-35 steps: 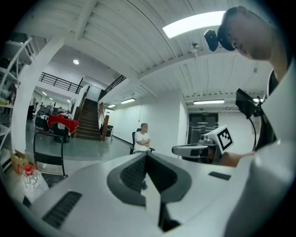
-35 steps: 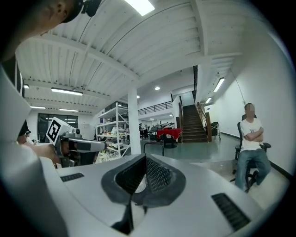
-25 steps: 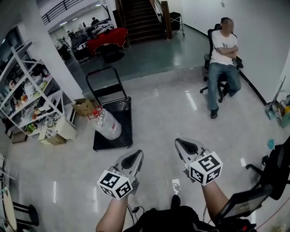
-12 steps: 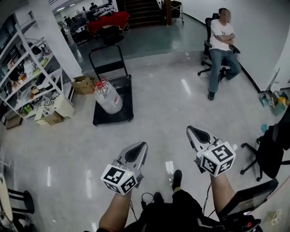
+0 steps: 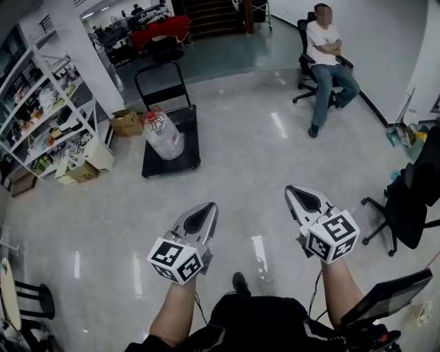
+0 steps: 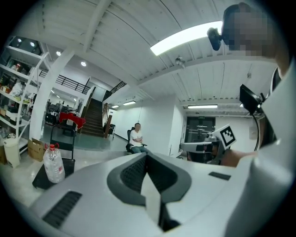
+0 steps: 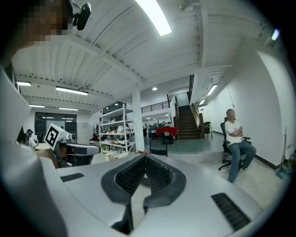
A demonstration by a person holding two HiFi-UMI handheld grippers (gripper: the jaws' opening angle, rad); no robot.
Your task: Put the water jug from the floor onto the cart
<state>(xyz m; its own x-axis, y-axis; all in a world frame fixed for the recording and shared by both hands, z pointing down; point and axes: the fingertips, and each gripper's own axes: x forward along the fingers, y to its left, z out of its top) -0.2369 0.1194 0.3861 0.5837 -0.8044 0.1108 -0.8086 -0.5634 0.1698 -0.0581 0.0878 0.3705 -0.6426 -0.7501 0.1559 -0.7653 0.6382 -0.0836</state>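
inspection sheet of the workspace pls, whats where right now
surface: pale glossy floor, reflecting the ceiling lights
job's things: water jug stands on the black cart, at its handle end
clutter: cardboard boxes beside the shelving rack
grippers: left gripper and right gripper both shut, empty, well short of the cart
cables: nothing seen
surroundings: seated person, office chair, stairs
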